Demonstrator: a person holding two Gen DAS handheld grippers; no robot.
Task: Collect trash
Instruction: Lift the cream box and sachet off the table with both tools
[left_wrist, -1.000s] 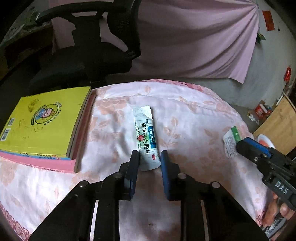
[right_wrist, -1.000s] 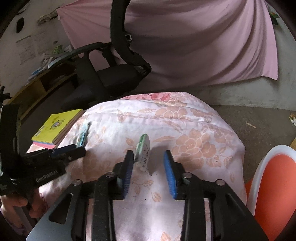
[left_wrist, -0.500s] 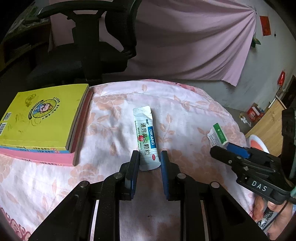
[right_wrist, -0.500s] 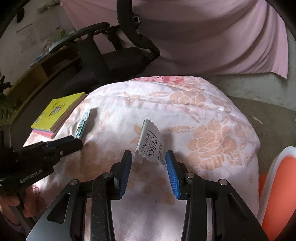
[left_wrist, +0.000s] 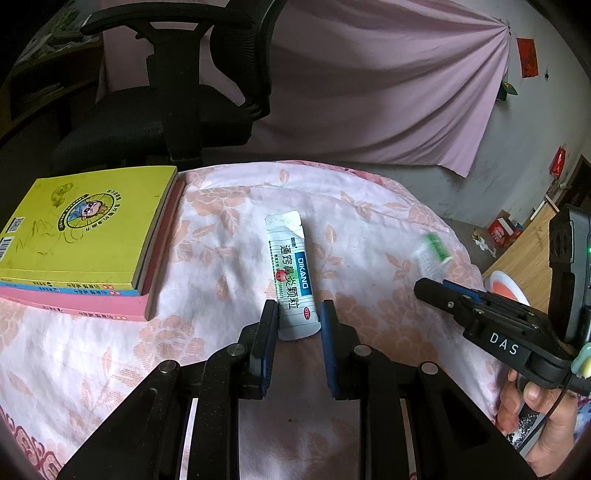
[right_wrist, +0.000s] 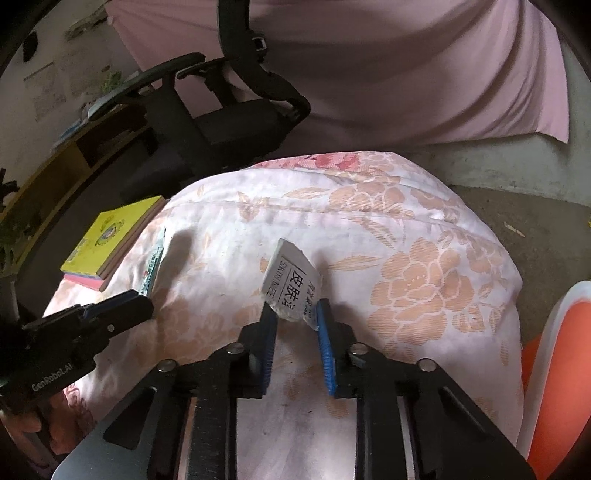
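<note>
Two grippers over a floral bed, left gripper clenched on a sachet, right gripper closing on a lifted packet, books far left.

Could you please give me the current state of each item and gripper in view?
Left gripper: shut on the DIKANG sachet.
DIKANG sachet: lying flat on the floral cloth.
Right gripper: jaws closing on the white packet.
White packet: tilted up off the cloth.
Yellow book: closed, stacked on others.

White sachet flat; small packet tilted up.
</note>
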